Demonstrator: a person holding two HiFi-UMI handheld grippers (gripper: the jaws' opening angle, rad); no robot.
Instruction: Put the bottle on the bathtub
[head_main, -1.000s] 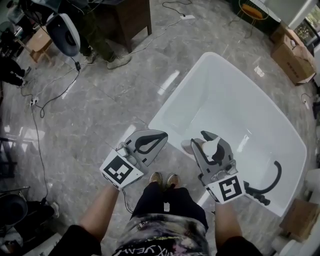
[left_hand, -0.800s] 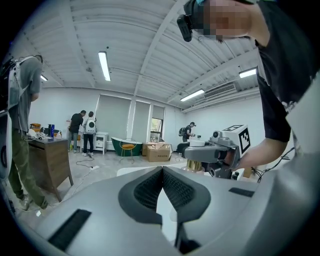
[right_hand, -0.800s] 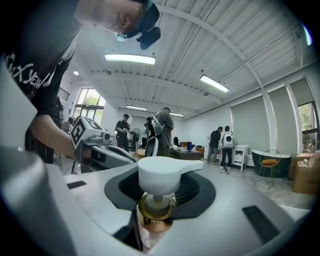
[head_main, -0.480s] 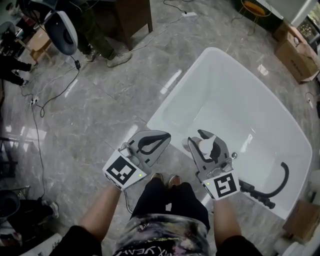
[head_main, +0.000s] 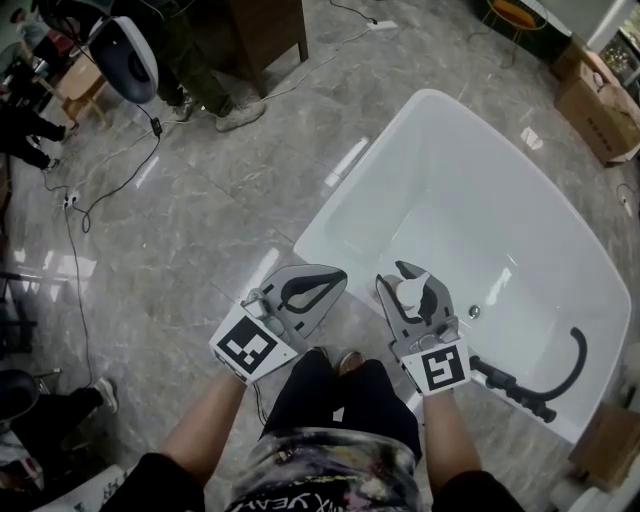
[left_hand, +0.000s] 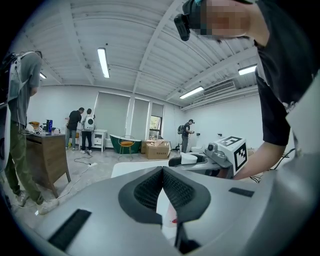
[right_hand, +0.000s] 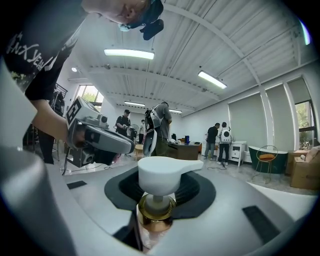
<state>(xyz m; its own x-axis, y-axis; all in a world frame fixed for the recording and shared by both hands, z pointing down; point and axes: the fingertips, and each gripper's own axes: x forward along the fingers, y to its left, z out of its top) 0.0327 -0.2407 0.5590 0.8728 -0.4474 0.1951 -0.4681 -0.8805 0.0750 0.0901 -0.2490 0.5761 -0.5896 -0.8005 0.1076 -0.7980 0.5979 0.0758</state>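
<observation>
A pump bottle (right_hand: 157, 197) with a white pump head and a gold collar stands upright between the jaws of my right gripper (head_main: 412, 285); the jaws are shut on its neck. In the head view the bottle's white top (head_main: 410, 291) hovers over the near rim of the white bathtub (head_main: 345, 195). My left gripper (head_main: 322, 283) is level with the right one, to its left, above the floor just outside the tub. Its jaws are shut with nothing between them, and the black pads (left_hand: 150, 190) meet.
A black curved faucet (head_main: 548, 385) sits on the tub's near right rim. A drain (head_main: 474, 312) shows in the tub's bottom. Cables (head_main: 110, 190) trail over the grey marble floor at left. Cardboard boxes (head_main: 600, 110) stand far right. A person's shoes (head_main: 240, 115) are by a wooden desk.
Both grippers have drifted a little to the right and towards the tub, the right one carrying the bottle. The head view has shifted, so the tub sits slightly higher in frame.
</observation>
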